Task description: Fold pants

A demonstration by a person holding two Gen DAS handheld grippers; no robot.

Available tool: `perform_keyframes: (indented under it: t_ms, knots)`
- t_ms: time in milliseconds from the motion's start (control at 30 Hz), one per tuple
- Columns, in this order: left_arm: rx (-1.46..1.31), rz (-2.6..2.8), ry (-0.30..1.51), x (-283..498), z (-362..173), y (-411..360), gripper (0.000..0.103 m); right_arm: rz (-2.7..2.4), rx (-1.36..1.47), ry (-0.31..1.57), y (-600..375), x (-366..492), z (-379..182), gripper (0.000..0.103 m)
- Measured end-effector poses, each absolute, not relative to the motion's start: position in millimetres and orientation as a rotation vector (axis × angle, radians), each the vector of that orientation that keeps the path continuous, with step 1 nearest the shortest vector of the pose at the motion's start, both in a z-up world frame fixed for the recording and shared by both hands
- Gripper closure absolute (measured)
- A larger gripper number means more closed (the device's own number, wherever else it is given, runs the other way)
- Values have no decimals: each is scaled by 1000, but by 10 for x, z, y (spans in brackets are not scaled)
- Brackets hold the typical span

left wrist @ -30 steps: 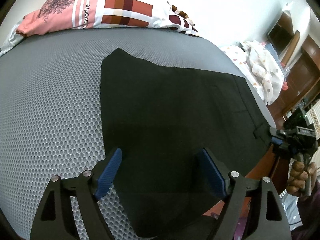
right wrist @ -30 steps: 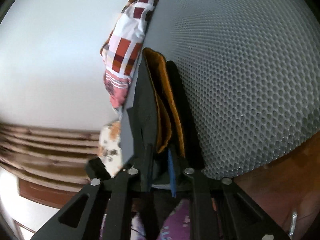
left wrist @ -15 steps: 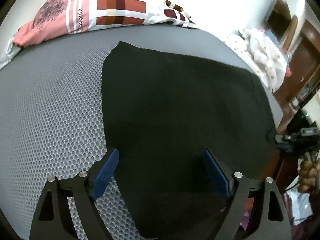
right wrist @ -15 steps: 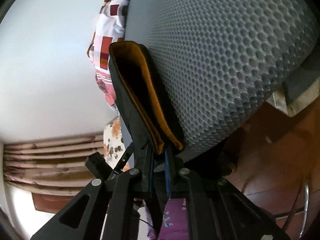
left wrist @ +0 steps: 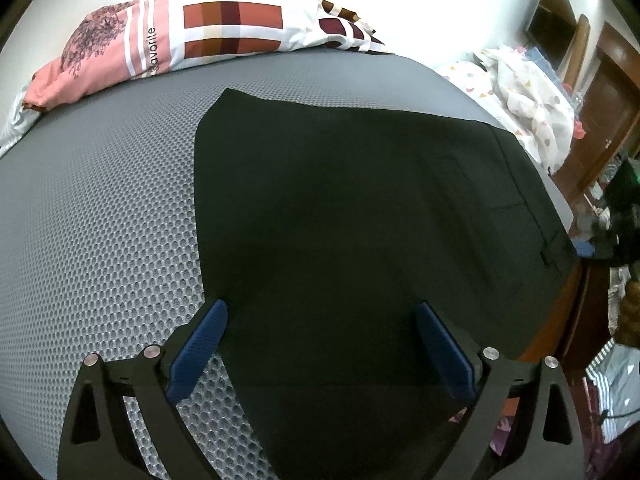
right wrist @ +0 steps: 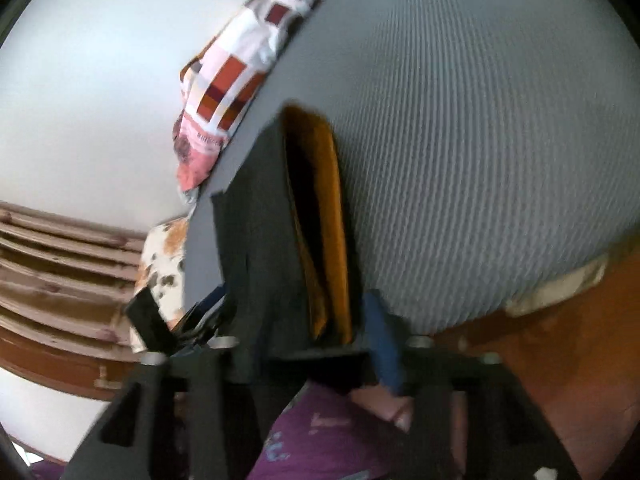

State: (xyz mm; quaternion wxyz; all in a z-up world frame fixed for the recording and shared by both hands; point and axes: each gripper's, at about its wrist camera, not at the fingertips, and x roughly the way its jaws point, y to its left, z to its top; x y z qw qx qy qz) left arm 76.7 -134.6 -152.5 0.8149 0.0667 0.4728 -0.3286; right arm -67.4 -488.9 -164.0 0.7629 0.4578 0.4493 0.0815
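While the black pants (left wrist: 340,216) lie flat on the grey mesh bed (left wrist: 100,208), a patchwork quilt (left wrist: 192,28) is heaped against the white wall (left wrist: 420,0). The left gripper (left wrist: 320,344) hovers with jaws wide open. The right gripper (right wrist: 304,332), blurred, has jaws spread around the waistband.

Matt black cloth pants (left wrist: 340,220); grey honeycomb-mesh mattress (left wrist: 100,200).
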Motion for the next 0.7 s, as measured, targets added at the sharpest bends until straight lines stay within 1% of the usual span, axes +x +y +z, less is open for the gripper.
perform_keyframes:
  t_ms: [133, 167, 200, 267, 300, 333, 367, 400, 567, 633, 700]
  knots:
    - [144, -700, 1004, 763, -1530, -1342, 7, 140, 961, 963, -5033, -456, -1582, 45]
    - [144, -700, 1004, 766, -1529, -1341, 6, 135, 951, 965, -5037, -385, -1594, 42]
    - [145, -697, 1001, 762, -1534, -1340, 4, 141, 944, 972, -5039, -294, -1611, 39]
    - [141, -676, 1001, 759, -1566, -1323, 0, 159, 950, 986, -5005, -136, -1683, 39]
    - [122, -667, 1024, 786, -1610, -1296, 0, 177, 953, 999, -4966, -50, -1741, 43]
    - [96, -672, 1007, 785, -1605, -1256, 0, 182, 946, 1009, -4927, 3, -1791, 52]
    - [64, -678, 1003, 792, -1608, -1206, 0, 188, 942, 1022, -4873, 69, -1848, 77]
    - [51, -680, 998, 794, -1603, -1186, 0, 191, 942, 1037, -4825, 129, -1892, 78]
    - [51, -659, 974, 772, -1598, -1200, 0, 205, 891, 958, -4761, 330, -1739, 86]
    - [33, -649, 968, 784, -1599, -1191, 0, 207, 897, 943, -4779, 350, -1736, 87]
    - [13, -651, 955, 796, -1605, -1164, 0, 192, 908, 959, -4817, 343, -1868, 88]
